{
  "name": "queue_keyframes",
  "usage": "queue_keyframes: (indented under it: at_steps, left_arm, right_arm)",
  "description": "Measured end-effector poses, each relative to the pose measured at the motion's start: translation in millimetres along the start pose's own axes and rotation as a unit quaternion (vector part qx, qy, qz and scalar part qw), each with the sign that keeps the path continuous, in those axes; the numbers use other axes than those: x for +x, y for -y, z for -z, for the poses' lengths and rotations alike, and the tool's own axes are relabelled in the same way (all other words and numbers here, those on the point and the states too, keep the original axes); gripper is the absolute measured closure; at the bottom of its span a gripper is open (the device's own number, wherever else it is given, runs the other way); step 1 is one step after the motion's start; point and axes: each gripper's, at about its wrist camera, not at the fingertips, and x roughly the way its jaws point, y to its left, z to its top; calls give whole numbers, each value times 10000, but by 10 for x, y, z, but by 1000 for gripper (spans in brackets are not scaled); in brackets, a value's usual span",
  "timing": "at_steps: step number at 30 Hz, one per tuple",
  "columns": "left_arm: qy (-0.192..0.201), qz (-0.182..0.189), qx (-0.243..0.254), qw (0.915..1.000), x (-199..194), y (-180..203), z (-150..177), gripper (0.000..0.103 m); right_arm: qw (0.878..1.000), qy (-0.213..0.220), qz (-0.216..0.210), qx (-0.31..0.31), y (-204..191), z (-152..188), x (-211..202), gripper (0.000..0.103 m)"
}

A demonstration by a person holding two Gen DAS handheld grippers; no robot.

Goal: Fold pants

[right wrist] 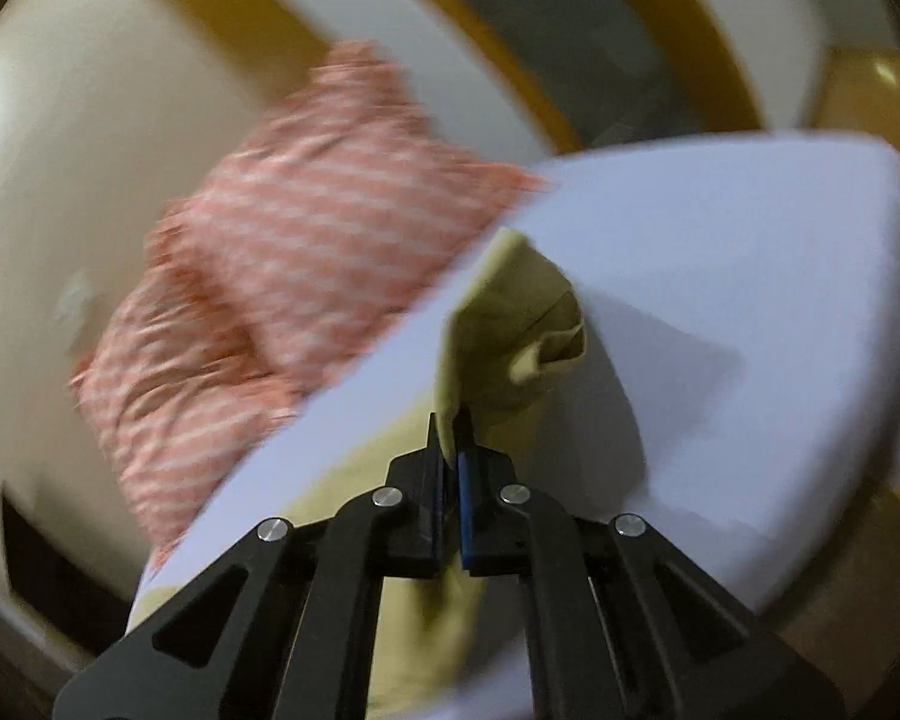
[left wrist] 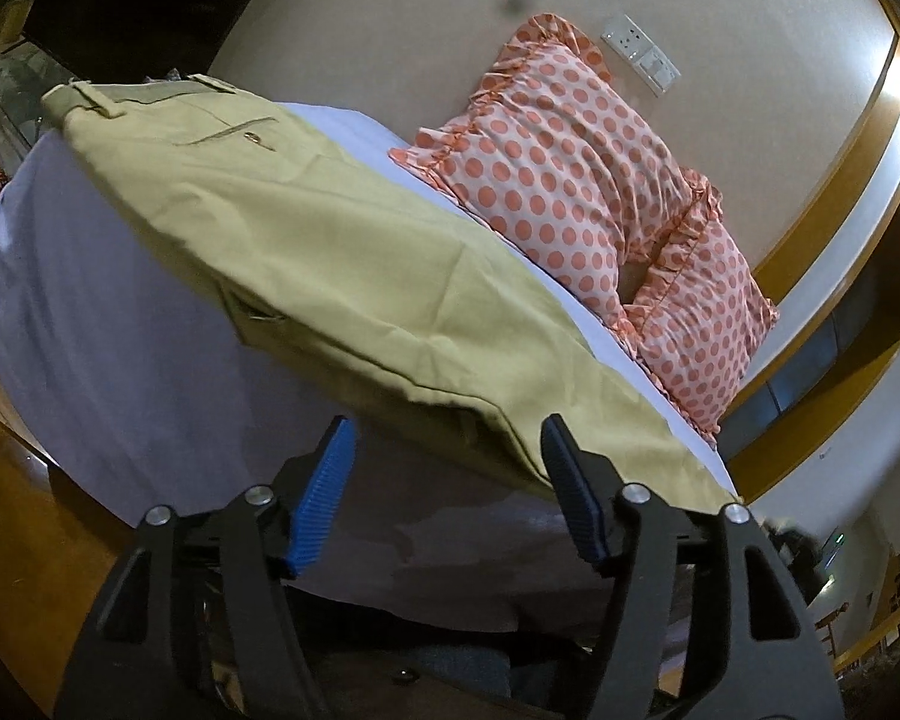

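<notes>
Khaki pants (left wrist: 306, 228) lie flat along a bed with a white sheet (left wrist: 108, 324), waistband at the far end, one leg folded over the other. My left gripper (left wrist: 444, 462) is open, its jaws wide apart at the near edge of the pant leg, holding nothing. My right gripper (right wrist: 450, 438) is shut on the khaki pants (right wrist: 510, 318) and lifts a bunched end of the fabric above the sheet (right wrist: 720, 276). The right wrist view is blurred by motion.
Two pillows with orange polka dots (left wrist: 576, 168) lie along the far side of the bed against the beige wall; they also show in the right wrist view (right wrist: 282, 276). Wall sockets (left wrist: 639, 54) sit above them. A wooden floor (left wrist: 36, 546) lies beside the bed.
</notes>
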Motion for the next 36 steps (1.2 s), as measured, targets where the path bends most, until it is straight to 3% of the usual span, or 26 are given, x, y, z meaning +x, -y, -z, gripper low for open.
queue_keyframes:
  at_steps: [2,5,7,9,11,12,13,14,15,16,19,23,28,31,36]
  left_arm:
    - [19,-8,21,10000,-6,-3,16,32]
    - [15,36,91,10000,-13,10,42,29]
    - [-11,43,211,9998,-10,46,69,27]
    - [-45,47,332,9994,-6,73,95,25]
    - [-71,76,452,9989,-7,86,117,23]
    - [-86,89,493,9987,-5,85,127,22]
    - [-99,122,516,9985,0,87,138,20]
    - [-122,209,540,9982,8,83,148,19]
    - [-146,280,553,9980,27,83,155,18]
    - [-175,331,564,9977,53,94,159,17]
    - [-312,395,648,9966,180,128,166,15]
    - [-341,514,575,9964,281,125,163,14]
    - [-103,624,252,9977,304,77,19,14]
    - [-64,686,22,9976,313,31,-54,8]
    - [137,659,-226,9975,234,20,-134,10]
  right_arm:
    - [9962,-158,-683,-522,-563,47,112,99]
    - [9763,-721,-1668,-1173,-1376,362,346,99]
    - [9503,-1326,-2299,-1629,-1905,758,517,99]
    - [9212,-1971,-2601,-2120,-2272,1157,655,99]
    - [8767,-2814,-2617,-2894,-2618,1680,775,95]
    - [8614,-3032,-2514,-3206,-2707,1891,780,88]
    - [8586,-3035,-2444,-3332,-2723,1967,757,72]
    - [8597,-2974,-2376,-3406,-2719,1998,727,57]
    - [8660,-2853,-2344,-3372,-2689,1964,693,28]
    - [8721,-2750,-2347,-3297,-2637,1910,666,19]
    - [8909,-2573,-2299,-2955,-2500,1694,636,19]
    - [9032,-2614,-2135,-2652,-2360,1600,738,19]
    - [9012,-2790,-2096,-2570,-2320,1675,800,19]
    - [8994,-2835,-2107,-2577,-2314,1722,790,18]
    - [8994,-2878,-2102,-2532,-2280,1754,819,18]
